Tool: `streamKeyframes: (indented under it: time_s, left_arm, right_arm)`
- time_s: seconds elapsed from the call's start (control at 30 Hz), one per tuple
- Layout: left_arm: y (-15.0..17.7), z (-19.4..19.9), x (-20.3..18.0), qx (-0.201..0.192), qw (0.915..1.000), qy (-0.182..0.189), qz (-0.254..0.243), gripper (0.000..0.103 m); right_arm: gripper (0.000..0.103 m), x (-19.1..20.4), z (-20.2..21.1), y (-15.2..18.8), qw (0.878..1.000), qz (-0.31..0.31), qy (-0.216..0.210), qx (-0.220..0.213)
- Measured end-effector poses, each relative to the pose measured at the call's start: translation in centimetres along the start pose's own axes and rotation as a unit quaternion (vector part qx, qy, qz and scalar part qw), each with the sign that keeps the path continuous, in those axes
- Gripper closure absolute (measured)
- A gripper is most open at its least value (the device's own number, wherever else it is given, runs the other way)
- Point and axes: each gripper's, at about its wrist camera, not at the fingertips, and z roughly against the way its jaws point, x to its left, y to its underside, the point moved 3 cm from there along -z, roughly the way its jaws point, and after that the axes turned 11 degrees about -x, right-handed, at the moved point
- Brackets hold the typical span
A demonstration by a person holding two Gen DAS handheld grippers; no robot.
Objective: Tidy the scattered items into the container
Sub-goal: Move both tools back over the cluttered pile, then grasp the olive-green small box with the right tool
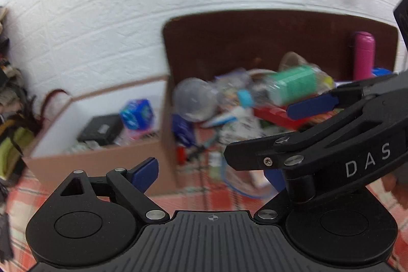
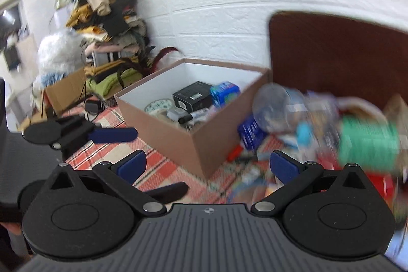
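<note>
Even, bright indoor light here, no hard shadows or glare. I see heavy motion blur on the clutter pile (image 2: 331, 124), worst at the right edge of the right view; the box (image 2: 178, 119) is sharper. Left view is soft throughout. Strong fisheye bending on the wall (image 1: 102, 4), corners vignetted black.

Ahead of me a white brick-patterned wall (image 2: 216, 4) rises behind a dark brown headboard (image 2: 331, 47), with a heap of folded clothes (image 2: 107, 17) piled at its left.
</note>
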Motion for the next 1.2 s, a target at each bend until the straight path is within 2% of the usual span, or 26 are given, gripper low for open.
streamKeyframes:
  time_s: [0.13,0.23,0.3,0.37,0.5,0.6,0.77,0.9,1.0,1.2]
  left_arm:
    - [4.0,0.1,-4.0,0.02,0.9983,0.043,0.033,0.007]
    - [6.7,-0.4,-6.4,0.041,0.9933,0.082,0.07,0.007]
    - [7.9,-1.1,-7.7,0.058,0.9903,0.098,0.079,0.007]
    - [8.4,-1.9,-8.7,0.073,0.9898,0.101,0.068,0.007]
    - [7.9,-3.0,-10.0,0.074,0.9906,0.1,0.057,0.007]
    - [7.2,-3.9,-10.8,0.076,0.9899,0.106,0.055,0.007]
    - [5.8,-5.6,-12.9,0.076,0.989,0.121,0.038,0.009]
    - [4.8,-7.3,-14.8,0.081,0.9881,0.128,0.024,0.012]
    - [4.1,-8.4,-16.0,0.082,0.9877,0.132,0.017,0.015]
    - [3.5,-9.7,-17.9,0.089,0.9844,0.152,0.004,0.017]
  right_arm:
    - [0.0,-1.7,3.7,3.9,0.999,-0.043,0.017,-0.016]
    - [0.0,-3.0,6.5,6.7,0.996,-0.075,0.029,-0.028]
    - [0.0,-4.4,8.0,8.5,0.994,-0.088,0.056,-0.027]
    - [0.0,-6.0,9.5,9.6,0.992,-0.083,0.095,-0.031]
    - [0.001,-9.2,12.0,10.2,0.984,-0.064,0.157,-0.051]
    - [0.001,-11.3,13.2,10.4,0.98,-0.05,0.185,-0.054]
    - [0.001,-13.7,13.8,10.4,0.97,0.009,0.236,-0.058]
    - [0.002,-15.9,13.5,10.6,0.963,0.012,0.262,-0.055]
    - [0.008,-17.6,13.4,10.6,0.964,-0.007,0.26,-0.06]
    - [0.01,-19.4,12.7,10.8,0.972,-0.006,0.227,-0.061]
